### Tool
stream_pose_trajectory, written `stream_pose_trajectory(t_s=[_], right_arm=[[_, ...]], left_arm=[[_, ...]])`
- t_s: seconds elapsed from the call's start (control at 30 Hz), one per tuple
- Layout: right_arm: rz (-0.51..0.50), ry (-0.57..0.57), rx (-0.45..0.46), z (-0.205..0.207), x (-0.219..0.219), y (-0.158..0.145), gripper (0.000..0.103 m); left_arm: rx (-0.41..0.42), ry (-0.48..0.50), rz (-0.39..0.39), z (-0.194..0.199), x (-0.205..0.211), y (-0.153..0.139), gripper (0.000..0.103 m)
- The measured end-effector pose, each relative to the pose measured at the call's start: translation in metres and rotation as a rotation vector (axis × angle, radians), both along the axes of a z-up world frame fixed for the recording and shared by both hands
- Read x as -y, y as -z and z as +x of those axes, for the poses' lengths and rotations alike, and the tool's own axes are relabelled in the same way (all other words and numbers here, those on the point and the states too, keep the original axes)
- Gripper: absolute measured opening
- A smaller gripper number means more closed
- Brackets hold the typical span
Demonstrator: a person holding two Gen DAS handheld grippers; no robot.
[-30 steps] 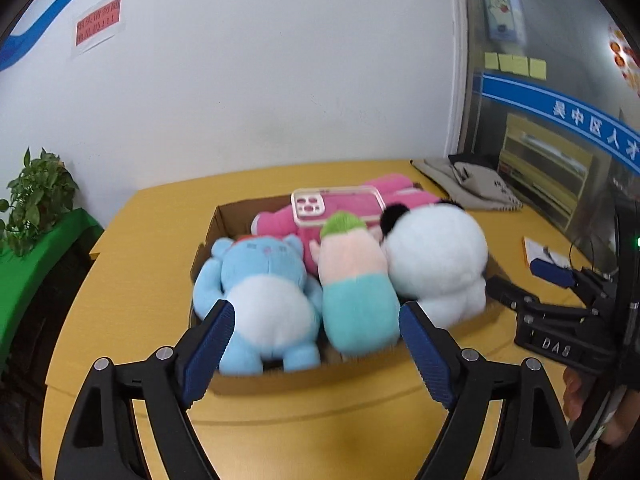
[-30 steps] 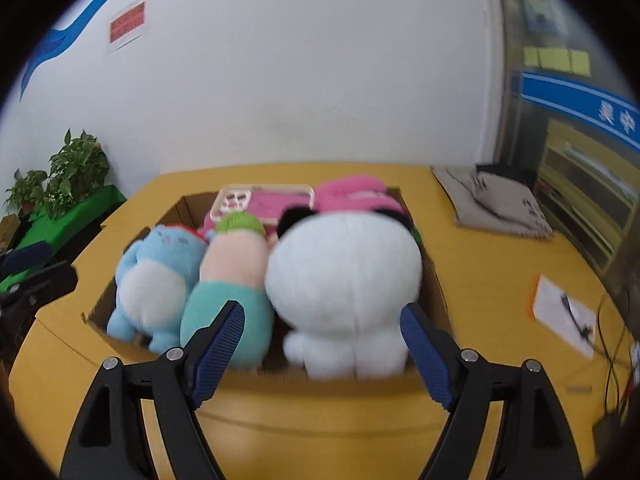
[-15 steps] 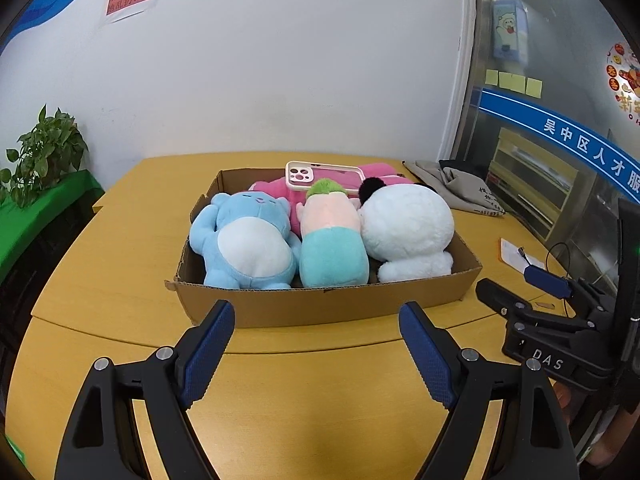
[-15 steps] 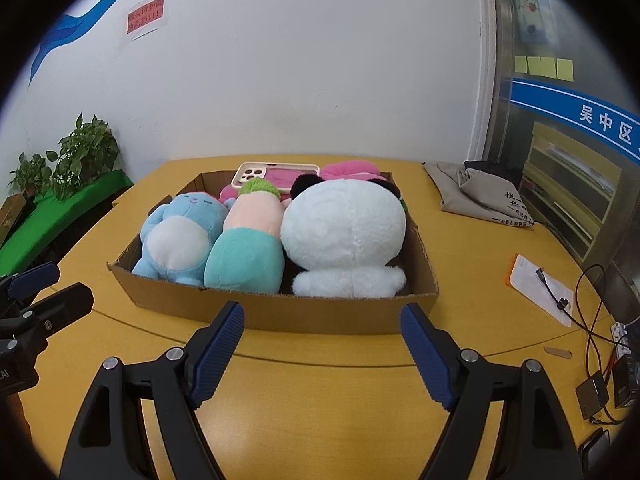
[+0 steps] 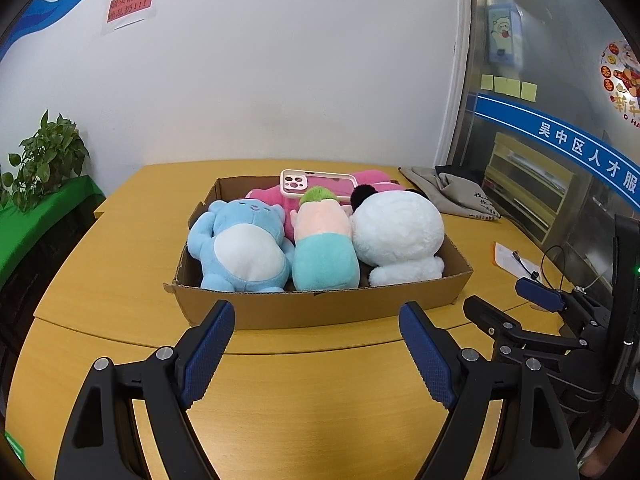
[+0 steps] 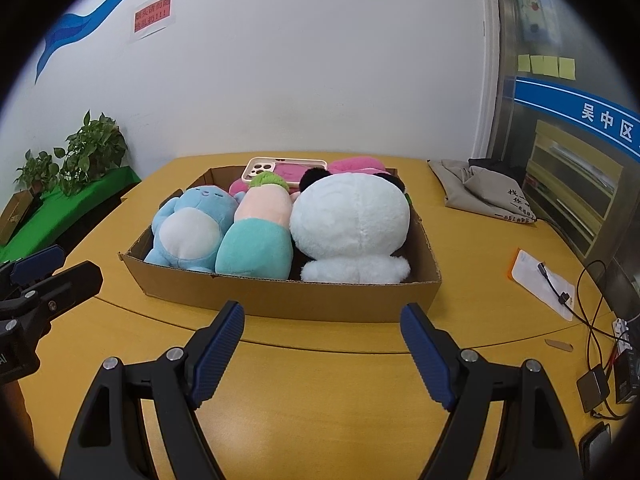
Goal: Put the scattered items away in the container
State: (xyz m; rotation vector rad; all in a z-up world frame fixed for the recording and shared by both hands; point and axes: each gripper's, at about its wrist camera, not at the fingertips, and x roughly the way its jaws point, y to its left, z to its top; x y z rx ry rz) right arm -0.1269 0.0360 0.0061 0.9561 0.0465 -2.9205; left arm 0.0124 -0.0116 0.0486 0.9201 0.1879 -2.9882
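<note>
Both grippers (image 5: 316, 344) (image 6: 322, 344) gape empty, short of the full cardboard box's (image 5: 320, 312) near wall

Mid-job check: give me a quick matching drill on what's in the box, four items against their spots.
Items:
1. blue plush
2. white plush
3. teal and peach plush
4. phone case

Spots in the cardboard box, seen from the left wrist view:
A. front row, middle
B. at the back, lying on the pink plush
C. front row, left end
D. front row, right end

Pairs: 1-C, 2-D, 3-A, 4-B
</note>
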Motion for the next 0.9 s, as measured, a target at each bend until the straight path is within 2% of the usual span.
stream_pose_trajectory(t_s=[0.37, 0.5, 0.9], right_arm=[[0.001, 0.005, 0.002, 0.0, -0.001, 0.001, 0.08], [-0.002, 0.002, 0.0, 0.002, -0.001, 0.001, 0.08], [-0.008, 0.016, -0.003, 0.005, -0.007, 0.002, 0.08]], left_arm=[[0.01, -0.003, -0.005, -0.001, -0.003, 0.001, 0.088], [0.015, 0.001, -0.029, -0.001, -0.009, 0.003, 0.088], [0.025, -0.005, -0.016, -0.001, -0.012, 0.005, 0.088]])
